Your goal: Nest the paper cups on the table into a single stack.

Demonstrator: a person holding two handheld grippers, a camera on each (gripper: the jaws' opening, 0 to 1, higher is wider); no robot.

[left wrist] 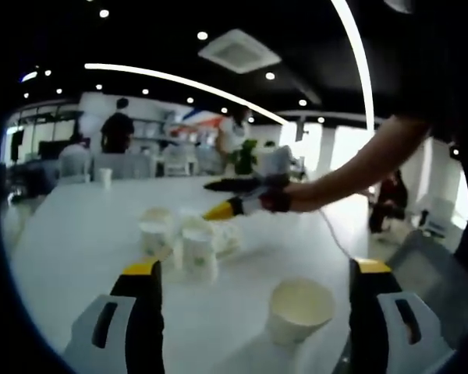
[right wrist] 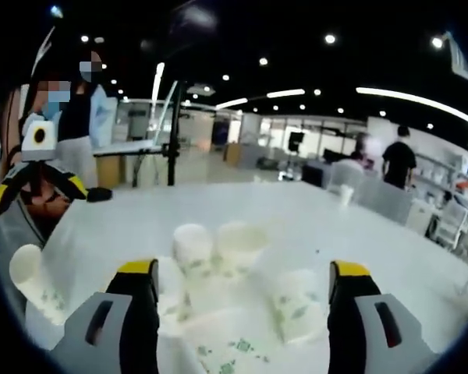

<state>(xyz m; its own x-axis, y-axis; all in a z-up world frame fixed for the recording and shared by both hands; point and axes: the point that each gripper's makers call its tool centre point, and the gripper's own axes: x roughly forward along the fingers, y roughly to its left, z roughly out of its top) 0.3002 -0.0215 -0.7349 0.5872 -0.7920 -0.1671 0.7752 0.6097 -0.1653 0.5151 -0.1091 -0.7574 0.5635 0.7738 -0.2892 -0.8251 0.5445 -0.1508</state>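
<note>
My left gripper (left wrist: 253,269) gapes over a lone paper cup (left wrist: 299,309) at five o'clock; my right gripper (right wrist: 242,273), jaws spread, straddles blurred clustered cups (right wrist: 218,249) on the counter (right wrist: 390,234).

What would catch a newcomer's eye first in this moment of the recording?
A cluster of paper cups stands scattered mid-table, none nested yet as far as the left gripper view shows, with one upright cup apart, near the left tool. The right tool, open, reaches over the cluster on a person's outstretched arm. In the right gripper view, some cups lie on their sides on the white table.
</note>
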